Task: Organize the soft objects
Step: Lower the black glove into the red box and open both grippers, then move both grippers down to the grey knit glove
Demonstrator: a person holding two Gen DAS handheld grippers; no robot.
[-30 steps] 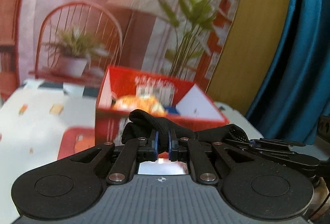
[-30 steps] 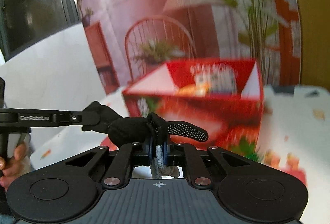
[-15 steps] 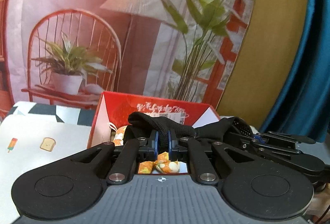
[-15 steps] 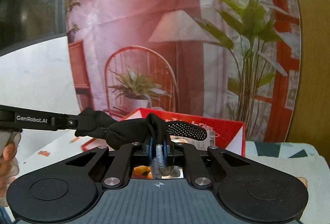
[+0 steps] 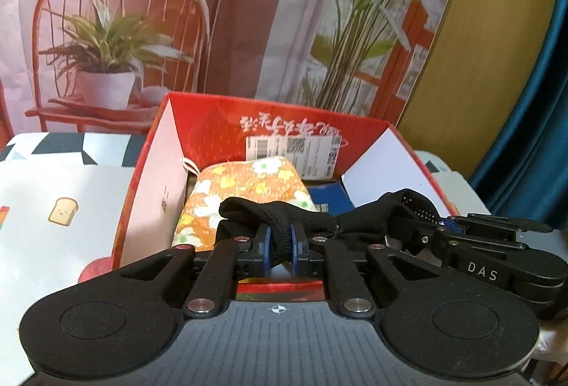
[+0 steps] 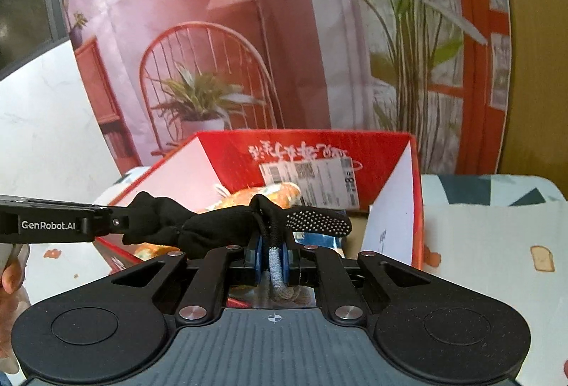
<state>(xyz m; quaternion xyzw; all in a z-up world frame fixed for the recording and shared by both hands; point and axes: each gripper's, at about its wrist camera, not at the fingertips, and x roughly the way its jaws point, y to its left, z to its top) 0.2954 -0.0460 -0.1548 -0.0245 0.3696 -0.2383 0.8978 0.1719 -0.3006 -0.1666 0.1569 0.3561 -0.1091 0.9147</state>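
Left gripper (image 5: 278,245), marked GenRobot.AI, and right gripper (image 6: 273,253), marked DAS, each clamp a black sock (image 5: 358,222) before a red box (image 5: 213,116) at twelve o'clock.

Left tongs (image 5: 280,244) and right tongs (image 6: 272,256) both clamped shut, angled downward side by side.

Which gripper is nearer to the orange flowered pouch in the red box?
Probably left. The left gripper, shut on the black glove, is directly in front of the pouch; the right gripper, holding the glove's other end, is off to the pouch's right.
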